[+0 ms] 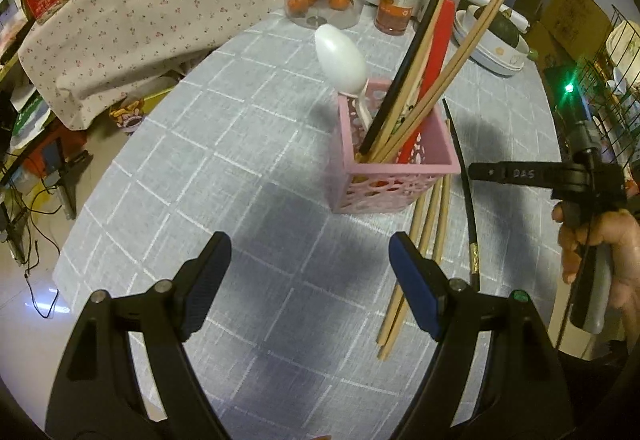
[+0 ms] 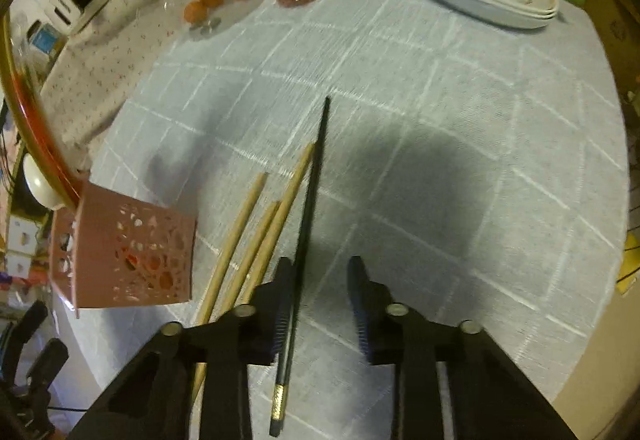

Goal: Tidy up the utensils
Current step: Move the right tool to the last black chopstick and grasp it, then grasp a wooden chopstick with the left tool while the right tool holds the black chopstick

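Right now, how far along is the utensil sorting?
Done: the pink holder already stands with several chopsticks, a red utensil and a white spoon in it. In hand: the right gripper straddles the black chopstick on the cloth, jaws not yet pressing it. Left: that one and three wooden chopsticks. The left gripper is open, empty.

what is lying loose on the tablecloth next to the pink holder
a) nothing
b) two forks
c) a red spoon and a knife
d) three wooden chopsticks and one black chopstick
d: three wooden chopsticks and one black chopstick lie flat on the tablecloth beside the pink holder, as both views show.
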Demonstrator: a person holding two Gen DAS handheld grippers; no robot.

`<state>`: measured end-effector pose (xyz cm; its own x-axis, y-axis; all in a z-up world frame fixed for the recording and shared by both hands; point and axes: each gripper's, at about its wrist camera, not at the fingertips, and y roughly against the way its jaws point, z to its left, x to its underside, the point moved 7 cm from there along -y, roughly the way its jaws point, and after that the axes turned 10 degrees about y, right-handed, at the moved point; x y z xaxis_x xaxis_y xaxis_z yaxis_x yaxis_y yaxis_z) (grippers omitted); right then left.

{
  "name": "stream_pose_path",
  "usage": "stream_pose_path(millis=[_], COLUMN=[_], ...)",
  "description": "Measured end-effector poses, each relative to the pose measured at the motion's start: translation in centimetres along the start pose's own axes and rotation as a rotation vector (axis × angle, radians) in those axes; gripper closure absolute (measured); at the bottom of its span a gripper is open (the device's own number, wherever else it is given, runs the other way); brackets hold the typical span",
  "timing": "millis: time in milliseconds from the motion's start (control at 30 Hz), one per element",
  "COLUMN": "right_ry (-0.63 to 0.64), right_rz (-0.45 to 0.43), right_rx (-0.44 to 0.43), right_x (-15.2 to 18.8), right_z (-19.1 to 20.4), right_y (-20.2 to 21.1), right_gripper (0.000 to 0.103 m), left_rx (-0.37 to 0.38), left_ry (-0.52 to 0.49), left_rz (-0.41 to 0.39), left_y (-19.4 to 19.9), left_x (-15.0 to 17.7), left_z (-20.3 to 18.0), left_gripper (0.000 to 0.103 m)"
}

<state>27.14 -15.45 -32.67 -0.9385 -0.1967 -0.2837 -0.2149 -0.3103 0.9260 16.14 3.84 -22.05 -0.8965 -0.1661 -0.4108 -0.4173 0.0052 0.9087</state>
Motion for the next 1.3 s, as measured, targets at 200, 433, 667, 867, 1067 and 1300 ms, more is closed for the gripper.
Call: stream_pose_path(millis=[200, 433, 667, 867, 1067, 1300], right_ry=[0.084, 0.081, 0.016, -0.021, 0.012, 0.144], right_rz=[0.012, 0.077, 0.207, 0.153, 0.093, 0.045], right_rx=[0.023, 0.030, 0.007, 0.009, 0.074, 0.175], right_x=[1.0, 4.1, 9.1, 8.4, 5.5, 4.4], right_z=[1.0, -0.3, -2.4, -3.5, -3.5, -2.1], right_y=[-0.5, 1.5, 2.7, 3.6, 2.7, 1.1], right_gripper=[0.094, 0.097, 0.096, 0.075, 0.068, 0.087], left_rx=[0.004, 0.026, 0.033, 0.034, 0.026, 0.036], left_ry=[-0.003, -0.014, -0.031, -0.032, -0.049, -0.076], left_rz=[0.000, -0.013, -0.013, -0.014, -0.009, 0.004], left_y=[0.1, 0.7, 0.8, 0.9, 0.5, 0.3], left_x=[0.1, 0.1, 0.4, 0.6, 0.8, 1.3], left_z=[0.1, -0.6, -1.4, -1.6, -2.1, -2.8], left_gripper=[0.022, 0.022, 0.022, 0.022, 0.022, 0.022])
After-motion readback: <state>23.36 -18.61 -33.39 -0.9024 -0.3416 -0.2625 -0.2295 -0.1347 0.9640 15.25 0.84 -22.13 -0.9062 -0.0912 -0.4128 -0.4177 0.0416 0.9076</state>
